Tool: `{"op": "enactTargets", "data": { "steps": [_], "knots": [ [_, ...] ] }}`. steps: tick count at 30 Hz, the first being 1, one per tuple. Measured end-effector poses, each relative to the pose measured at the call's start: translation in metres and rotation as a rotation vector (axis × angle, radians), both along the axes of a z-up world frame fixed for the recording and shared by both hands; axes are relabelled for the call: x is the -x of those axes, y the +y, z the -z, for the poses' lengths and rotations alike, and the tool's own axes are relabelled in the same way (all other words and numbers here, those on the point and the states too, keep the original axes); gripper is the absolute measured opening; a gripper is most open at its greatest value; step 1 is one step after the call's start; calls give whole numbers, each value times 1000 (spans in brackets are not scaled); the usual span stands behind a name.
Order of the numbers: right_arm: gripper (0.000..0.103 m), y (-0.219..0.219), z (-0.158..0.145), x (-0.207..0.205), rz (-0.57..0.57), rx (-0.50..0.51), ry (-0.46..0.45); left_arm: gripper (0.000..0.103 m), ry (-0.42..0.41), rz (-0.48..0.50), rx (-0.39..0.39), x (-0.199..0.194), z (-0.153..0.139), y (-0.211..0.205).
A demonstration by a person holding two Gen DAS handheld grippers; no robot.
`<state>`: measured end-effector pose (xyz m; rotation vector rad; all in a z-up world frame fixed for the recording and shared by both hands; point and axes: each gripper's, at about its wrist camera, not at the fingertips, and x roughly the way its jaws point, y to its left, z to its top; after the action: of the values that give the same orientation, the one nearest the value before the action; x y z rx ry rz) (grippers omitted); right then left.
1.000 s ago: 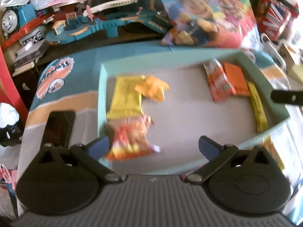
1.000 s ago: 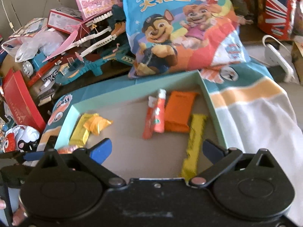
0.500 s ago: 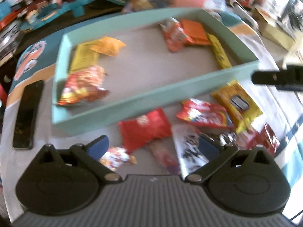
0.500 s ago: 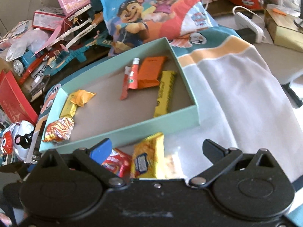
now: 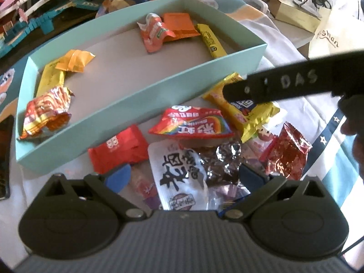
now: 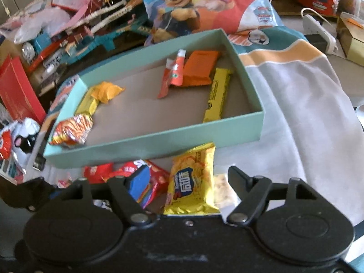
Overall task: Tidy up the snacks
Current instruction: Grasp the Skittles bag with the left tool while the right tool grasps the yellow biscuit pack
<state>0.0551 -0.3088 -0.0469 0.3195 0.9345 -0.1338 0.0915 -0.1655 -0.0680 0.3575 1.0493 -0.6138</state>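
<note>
Inside the shallow mint-green cardboard box (image 5: 141,95), six snacks can be counted, sorted by end: a crinkled orange-and-silver foil packet (image 5: 46,111), a flat yellow wrapper (image 5: 51,79) and a small orange twisted packet (image 5: 76,60) are gathered at one end, while a red-orange sachet (image 5: 154,33), a flat orange pouch (image 5: 179,25) and a long yellow bar (image 5: 210,41) are kept at the other, so grouping by kind is judged to be intended. Just outside the near wall, a loose heap is left on the cloth-covered counter (image 6: 295,113): a red square packet (image 5: 118,145), a rainbow-printed red bag (image 5: 191,122), a yellow biscuit pack (image 6: 193,179), a white pouch with black characters (image 5: 177,170), a silver foil wrapper (image 5: 225,159) and a red foil bag (image 5: 286,154), with more half hidden. The left tool (image 5: 184,176) is held wide and empty over the white pouch; the right tool (image 6: 186,179) is likewise spread wide, empty, astride the biscuit pack, judged ready for a pick
</note>
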Motion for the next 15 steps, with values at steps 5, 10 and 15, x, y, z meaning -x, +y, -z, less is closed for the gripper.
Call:
{"op": "enactTargets", "data": {
  "steps": [5, 10, 15],
  "knots": [
    [76, 9, 12, -11, -23, 59, 52, 103, 5, -34, 23, -4, -2, 17],
    [76, 20, 16, -15, -49, 113, 55, 103, 20, -106, 43, -16, -5, 38],
    [57, 29, 19, -14, -86, 179, 46, 103, 4, -141, 58, -28, -13, 41]
  ]
}}
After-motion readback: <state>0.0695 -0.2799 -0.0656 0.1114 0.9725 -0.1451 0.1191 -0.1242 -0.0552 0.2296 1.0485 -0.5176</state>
